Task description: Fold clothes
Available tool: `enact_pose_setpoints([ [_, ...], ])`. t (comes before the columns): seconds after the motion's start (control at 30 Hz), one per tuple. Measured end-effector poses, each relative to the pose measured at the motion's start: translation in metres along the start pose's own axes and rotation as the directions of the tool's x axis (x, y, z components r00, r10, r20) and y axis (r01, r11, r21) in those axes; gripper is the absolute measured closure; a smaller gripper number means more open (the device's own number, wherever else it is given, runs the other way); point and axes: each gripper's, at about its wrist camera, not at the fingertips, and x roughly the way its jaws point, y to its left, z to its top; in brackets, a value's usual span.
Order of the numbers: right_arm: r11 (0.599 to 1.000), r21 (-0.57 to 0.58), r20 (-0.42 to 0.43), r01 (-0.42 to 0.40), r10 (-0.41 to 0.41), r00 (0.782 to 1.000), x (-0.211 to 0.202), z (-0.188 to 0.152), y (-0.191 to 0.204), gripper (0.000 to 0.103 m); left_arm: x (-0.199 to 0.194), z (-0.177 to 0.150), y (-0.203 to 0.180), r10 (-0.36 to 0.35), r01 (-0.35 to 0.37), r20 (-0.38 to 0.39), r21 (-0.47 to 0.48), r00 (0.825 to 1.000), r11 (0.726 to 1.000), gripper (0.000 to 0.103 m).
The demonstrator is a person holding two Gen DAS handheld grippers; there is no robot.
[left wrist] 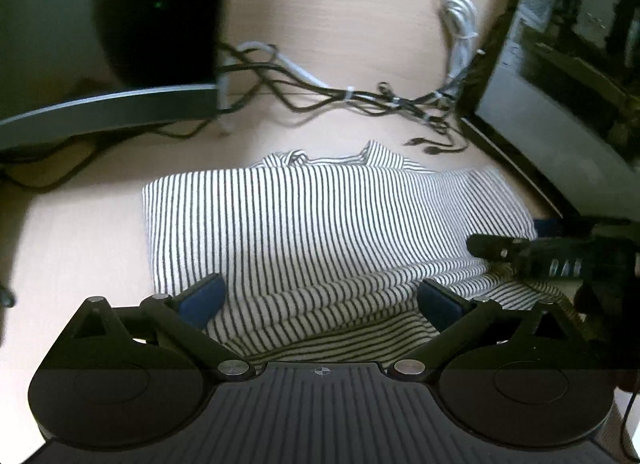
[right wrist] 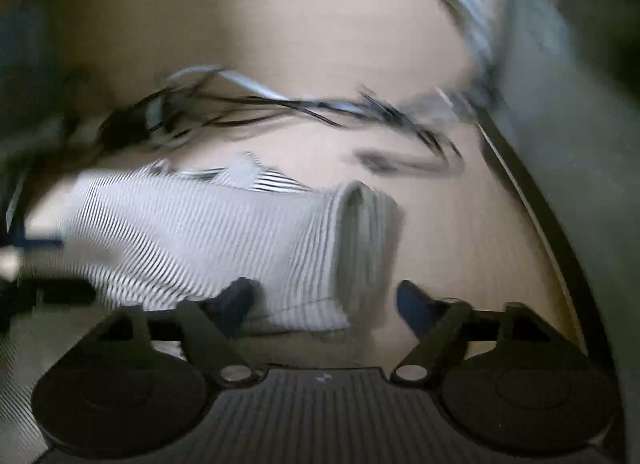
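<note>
Left wrist view: a black-and-white striped garment (left wrist: 320, 223) lies on a light wooden table (left wrist: 320, 3), folded into a broad block whose stripes run away from the camera. A collar or neck opening shows at its far edge, and a second layer of the same cloth lies beneath its near edge with the stripes running crosswise. The left gripper (left wrist: 320, 296) sits over this near edge with its jaws spread wide; the blue-padded fingertips (left wrist: 204, 298) stand apart with cloth between them, but do not pinch it. The right gripper (left wrist: 532, 256) appears at the right side of the garment as a dark body at the cloth's edge. Beyond the garment a bundle of black and white cables (left wrist: 352, 93) runs across the table. A dark curved monitor stand (left wrist: 108, 109) lies far left, and a dark device (left wrist: 560, 83) stands at the right.

Right wrist view (motion-blurred): the striped garment (right wrist: 208, 232) lies to the left and centre, its right-hand end rolled over into a rounded fold (right wrist: 364, 232). The right gripper (right wrist: 326, 298) has its jaws spread, one blue fingertip (right wrist: 240, 296) over the cloth's near edge and the other over bare table (right wrist: 460, 244). Nothing is pinched. The cables (right wrist: 300, 103) cross the table behind the garment.
</note>
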Motion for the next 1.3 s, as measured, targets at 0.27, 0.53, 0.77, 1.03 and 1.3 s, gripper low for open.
enact_pose_setpoints([
  [0.27,0.994,-0.104,0.151,0.041,-0.025,0.988,-0.047,0.015,0.011,0.022,-0.017,0.012,0.012,-0.019,0.02,0.004,-0.116,1.0,0.993,0.0],
  [0.53,0.997,-0.051,0.015,-0.049,0.05,0.999,0.008,0.015,0.028,0.036,-0.012,0.004,0.012,0.003,-0.005,-0.015,-0.11,1.0,0.994,0.0],
  [0.77,0.986,-0.135,0.044,-0.097,0.104,0.994,-0.006,0.063,0.048,0.063,-0.039,0.009,0.036,-0.001,0.002,0.003,-0.3,1.0,0.954,0.0],
  [1.03,0.982,-0.15,-0.067,-0.112,0.103,0.992,0.081,0.091,0.061,0.065,-0.08,-0.012,0.062,0.089,-0.091,-0.024,-0.407,0.996,0.909,0.0],
  [1.3,0.98,-0.138,-0.016,-0.143,0.142,0.99,0.052,0.09,0.067,0.097,-0.109,-0.04,0.099,0.106,-0.113,-0.043,-0.527,0.993,0.842,0.0],
])
